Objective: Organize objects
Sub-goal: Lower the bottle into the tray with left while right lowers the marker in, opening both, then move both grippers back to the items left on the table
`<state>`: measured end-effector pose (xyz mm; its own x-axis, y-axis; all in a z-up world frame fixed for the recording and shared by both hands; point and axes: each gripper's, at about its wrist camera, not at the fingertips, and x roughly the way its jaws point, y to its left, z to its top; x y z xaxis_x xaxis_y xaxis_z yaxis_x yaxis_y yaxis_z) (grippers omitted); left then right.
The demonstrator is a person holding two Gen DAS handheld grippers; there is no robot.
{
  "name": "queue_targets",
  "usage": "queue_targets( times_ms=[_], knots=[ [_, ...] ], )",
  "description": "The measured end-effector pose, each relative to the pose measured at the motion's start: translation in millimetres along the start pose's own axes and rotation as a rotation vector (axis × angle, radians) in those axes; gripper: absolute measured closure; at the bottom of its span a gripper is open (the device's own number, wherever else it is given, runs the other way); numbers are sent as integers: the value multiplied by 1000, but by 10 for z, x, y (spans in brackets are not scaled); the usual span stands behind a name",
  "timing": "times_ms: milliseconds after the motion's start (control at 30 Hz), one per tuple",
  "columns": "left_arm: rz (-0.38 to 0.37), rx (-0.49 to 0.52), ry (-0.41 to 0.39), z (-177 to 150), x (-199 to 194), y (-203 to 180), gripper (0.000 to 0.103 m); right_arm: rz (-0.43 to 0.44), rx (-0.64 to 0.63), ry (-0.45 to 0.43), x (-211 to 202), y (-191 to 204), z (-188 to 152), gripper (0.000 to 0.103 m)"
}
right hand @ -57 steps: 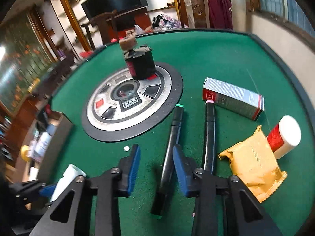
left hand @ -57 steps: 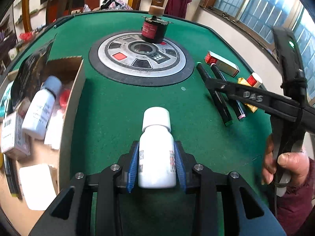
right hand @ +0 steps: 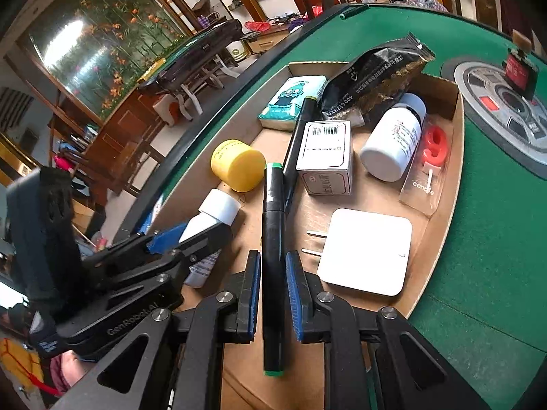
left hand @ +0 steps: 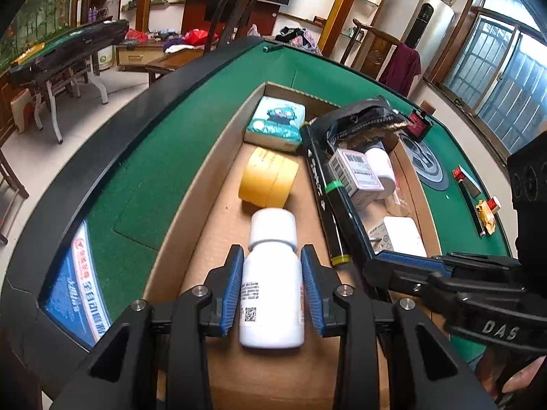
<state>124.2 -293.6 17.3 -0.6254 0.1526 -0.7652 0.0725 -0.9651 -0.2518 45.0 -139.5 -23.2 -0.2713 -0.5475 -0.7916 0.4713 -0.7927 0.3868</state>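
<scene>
My left gripper (left hand: 271, 287) is shut on a white capped bottle (left hand: 271, 273), low over the floor of the cardboard box (left hand: 218, 150). In the right wrist view that left gripper (right hand: 184, 235) and the white capped bottle (right hand: 218, 208) sit at the box's left side. My right gripper (right hand: 273, 294) is shut on a black marker with green ends (right hand: 273, 222), over the cardboard box (right hand: 454, 130) near its front. From the left wrist view the right gripper (left hand: 403, 263) reaches in from the right with the black marker (left hand: 345, 205).
The box holds a tissue pack (right hand: 290, 102), a yellow round tub (right hand: 236, 164), a second marker (right hand: 297, 136), a barcoded carton (right hand: 324, 157), another white bottle (right hand: 393, 136), a black bag (right hand: 372, 78), a white plug (right hand: 369, 253) and a candle pack (right hand: 430, 157). A round panel (right hand: 495, 102) lies in the green felt.
Both grippers have moved from the green felt to over the box. The left still grips the bottle. The right, open around the marker before, is now shut on it.
</scene>
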Motion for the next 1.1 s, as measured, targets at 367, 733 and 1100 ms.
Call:
queue_targets(
  times_ms=[367, 733, 1100],
  knots=[
    [49, -1, -102, 60, -281, -50, 27, -53, 9, -42, -188, -36, -21, 66],
    [148, 1, -201, 72, -528, -168, 14, -175, -35, -265, -729, 69, -75, 16],
    [281, 128, -475, 46, -1080, -750, 0, -418, -135, -556, -1259, 37, -194, 0]
  ],
)
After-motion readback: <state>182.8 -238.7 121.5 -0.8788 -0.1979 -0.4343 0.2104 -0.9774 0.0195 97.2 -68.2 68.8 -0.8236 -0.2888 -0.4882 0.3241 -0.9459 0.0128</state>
